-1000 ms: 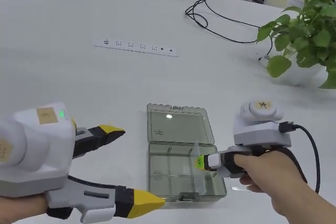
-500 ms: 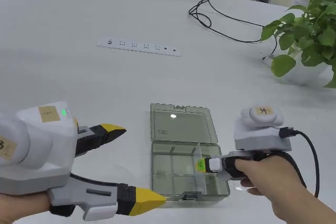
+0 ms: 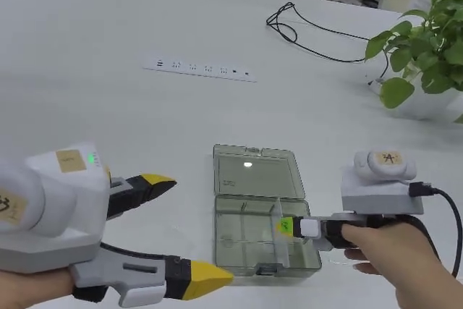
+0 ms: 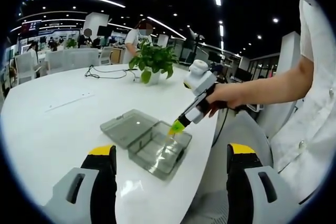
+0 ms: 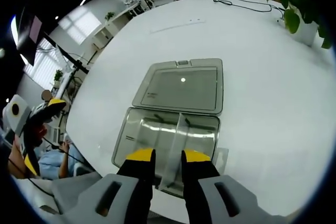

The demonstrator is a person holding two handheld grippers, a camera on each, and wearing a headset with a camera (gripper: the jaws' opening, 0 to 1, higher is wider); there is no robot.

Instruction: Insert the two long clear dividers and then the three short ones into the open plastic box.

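Fig.: my R tongs [image 3: 284, 226] pinch a clear divider [image 5: 173, 148] upright in the open box [image 3: 235, 231] on the surface [image 3: 145, 121]; L tongs [image 3: 189, 228] spread wide, holding nothing.

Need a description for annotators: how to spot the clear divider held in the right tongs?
On the white table, find the smoky open plastic box, its lid lying flat on the far side. In its tray stands the clear divider, a thin strip running front to back. Unlike the tray's walls, it is pinched between the right tongs.
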